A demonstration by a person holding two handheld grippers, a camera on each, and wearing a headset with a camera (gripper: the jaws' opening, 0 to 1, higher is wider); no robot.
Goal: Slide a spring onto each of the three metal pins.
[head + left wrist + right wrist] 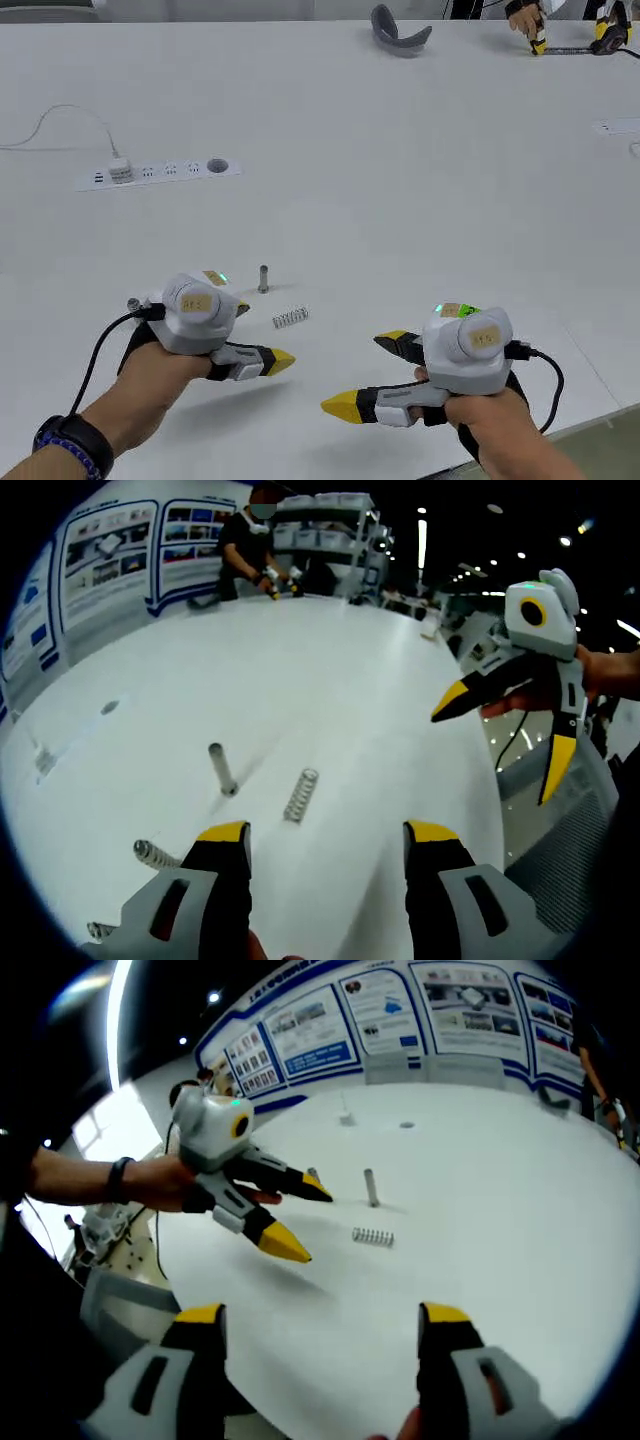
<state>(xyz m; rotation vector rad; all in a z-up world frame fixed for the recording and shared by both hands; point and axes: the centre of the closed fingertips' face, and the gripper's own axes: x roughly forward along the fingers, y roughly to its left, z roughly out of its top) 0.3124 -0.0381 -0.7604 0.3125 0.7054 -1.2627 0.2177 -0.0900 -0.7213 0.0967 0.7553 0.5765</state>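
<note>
A bare metal pin (263, 278) stands upright on the white table (400, 200). A loose spring (290, 318) lies flat just in front of it. My left gripper (262, 335) hovers open just left of the spring, nothing between its yellow-tipped fingers. My right gripper (365, 373) is open too, to the right of the spring and pointing left. In the left gripper view the pin (220, 768) and spring (300, 794) lie ahead of the jaws, and a second spring (155, 855) sits at the lower left. The right gripper view shows the pin (371, 1187) and spring (373, 1236).
A white power strip (155, 172) with a plug and cable lies at the back left. A grey curved part (398, 35) rests at the far edge, where another person's hands (530, 20) hold grippers. The table's front edge (600, 400) runs close on the right.
</note>
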